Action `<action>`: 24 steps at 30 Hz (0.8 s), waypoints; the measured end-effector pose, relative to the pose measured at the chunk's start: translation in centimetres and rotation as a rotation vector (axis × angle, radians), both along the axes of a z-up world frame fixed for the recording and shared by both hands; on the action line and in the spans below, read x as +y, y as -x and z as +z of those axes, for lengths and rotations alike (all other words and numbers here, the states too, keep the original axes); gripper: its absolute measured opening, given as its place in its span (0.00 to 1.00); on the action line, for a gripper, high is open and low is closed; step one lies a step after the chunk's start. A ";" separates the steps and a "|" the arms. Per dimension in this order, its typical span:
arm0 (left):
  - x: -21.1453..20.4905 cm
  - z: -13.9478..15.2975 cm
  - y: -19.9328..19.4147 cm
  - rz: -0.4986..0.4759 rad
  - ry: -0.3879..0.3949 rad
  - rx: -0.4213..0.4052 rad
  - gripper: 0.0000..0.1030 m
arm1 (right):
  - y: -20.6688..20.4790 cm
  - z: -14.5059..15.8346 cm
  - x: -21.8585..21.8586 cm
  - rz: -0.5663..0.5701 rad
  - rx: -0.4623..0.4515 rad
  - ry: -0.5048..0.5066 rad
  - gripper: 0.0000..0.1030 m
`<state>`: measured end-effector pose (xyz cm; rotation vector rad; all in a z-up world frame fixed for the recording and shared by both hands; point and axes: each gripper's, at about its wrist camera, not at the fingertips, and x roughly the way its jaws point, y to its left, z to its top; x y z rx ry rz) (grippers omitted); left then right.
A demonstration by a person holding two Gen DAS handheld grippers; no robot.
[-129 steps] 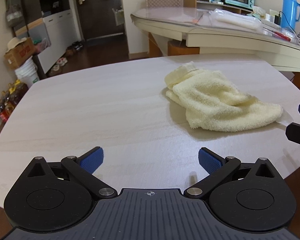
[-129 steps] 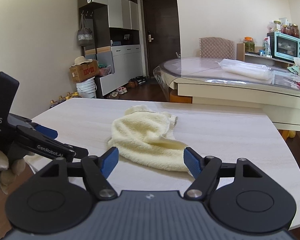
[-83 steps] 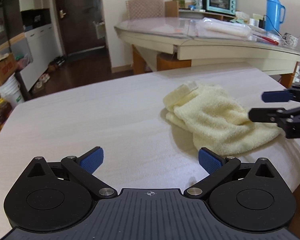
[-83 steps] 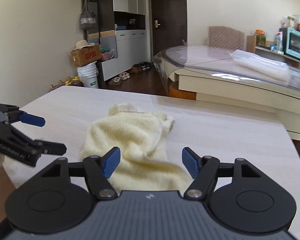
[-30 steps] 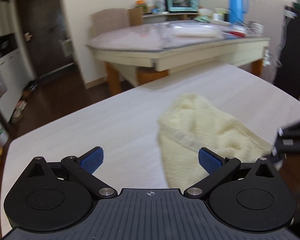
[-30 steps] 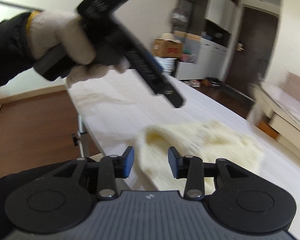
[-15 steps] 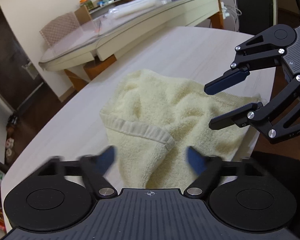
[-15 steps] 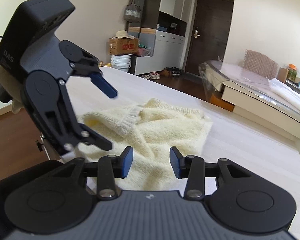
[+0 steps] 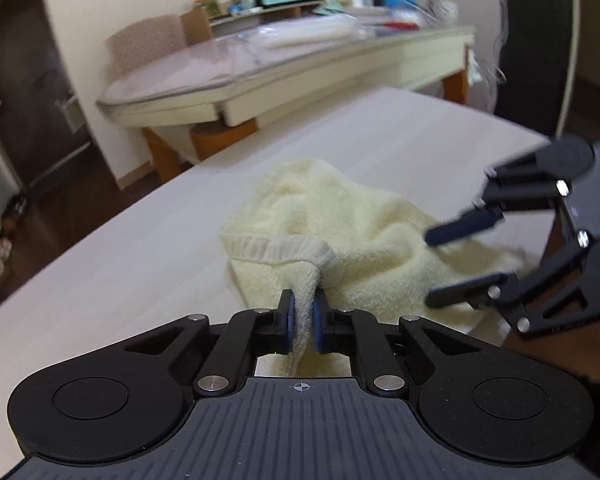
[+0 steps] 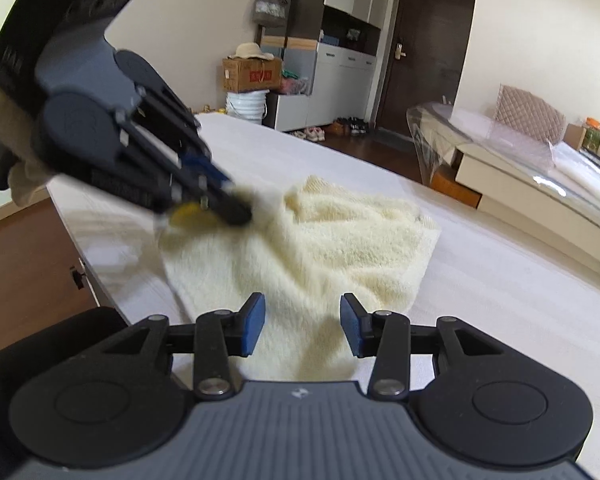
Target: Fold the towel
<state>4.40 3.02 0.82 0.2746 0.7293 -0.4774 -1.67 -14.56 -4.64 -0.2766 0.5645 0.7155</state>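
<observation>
A crumpled pale yellow towel (image 9: 340, 232) lies near the front edge of the light wood-grain table (image 9: 112, 280). The left gripper (image 9: 303, 322) is closing its jaws, blue pads already pinching a hemmed corner of the towel. The right gripper (image 10: 302, 324) hovers over the towel's near side, jaws about half open, gripping nothing, with cloth below the gap.

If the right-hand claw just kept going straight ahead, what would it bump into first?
Most likely the towel. The right gripper has its jaws apart and points down at the crumpled cream cloth lying just ahead on the table, though depth is hard to judge.
</observation>
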 end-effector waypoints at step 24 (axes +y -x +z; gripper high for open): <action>6.9 -2.0 0.8 0.254 0.030 0.071 0.14 | -0.8 2.2 -3.1 -0.036 0.015 0.061 0.46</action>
